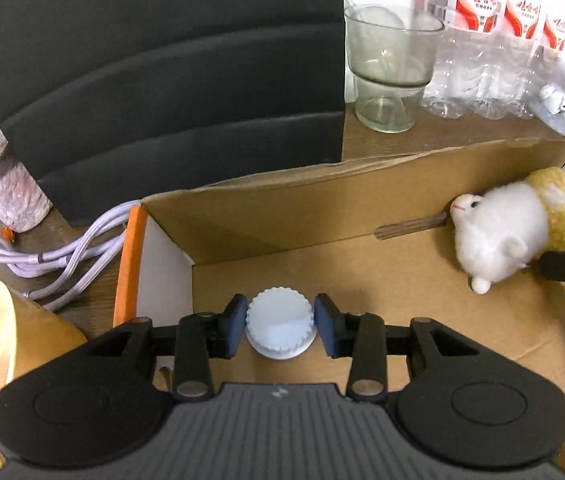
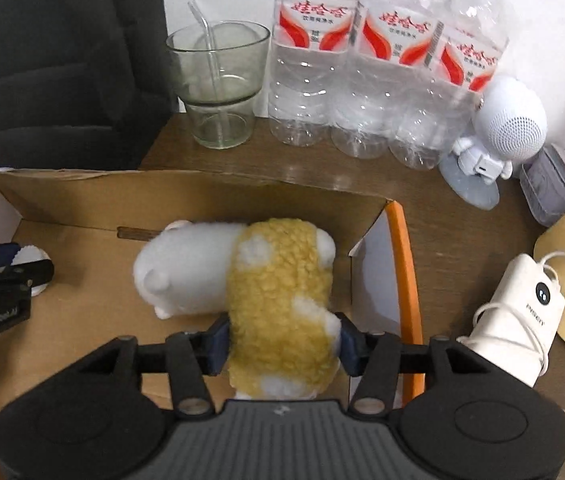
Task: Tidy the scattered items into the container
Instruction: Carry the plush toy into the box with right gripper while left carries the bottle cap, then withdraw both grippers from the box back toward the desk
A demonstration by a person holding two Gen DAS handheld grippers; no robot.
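Observation:
An open cardboard box (image 1: pixel 282 204) with orange edges lies on the brown table. In the left wrist view, my left gripper (image 1: pixel 280 326) is low inside the box, its blue pads against both sides of a small white jar with a ridged lid (image 1: pixel 278 316). A white and yellow plush toy (image 1: pixel 498 240) lies at the box's right end. In the right wrist view, my right gripper (image 2: pixel 282 338) has its pads pressed into the yellow fleece of the plush toy (image 2: pixel 274 280), which rests on the box (image 2: pixel 202 196) floor. The left gripper (image 2: pixel 2 276) shows at the left edge there.
Behind the box stand a glass cup (image 2: pixel 218 92) with a straw, three water bottles (image 2: pixel 362 60) and a white astronaut speaker (image 2: pixel 498 136). A black chair back (image 1: pixel 162 72), lilac cable (image 1: pixel 58 248) and yellow bowl (image 1: pixel 6 344) sit left. A white power bank (image 2: pixel 518 320) lies right.

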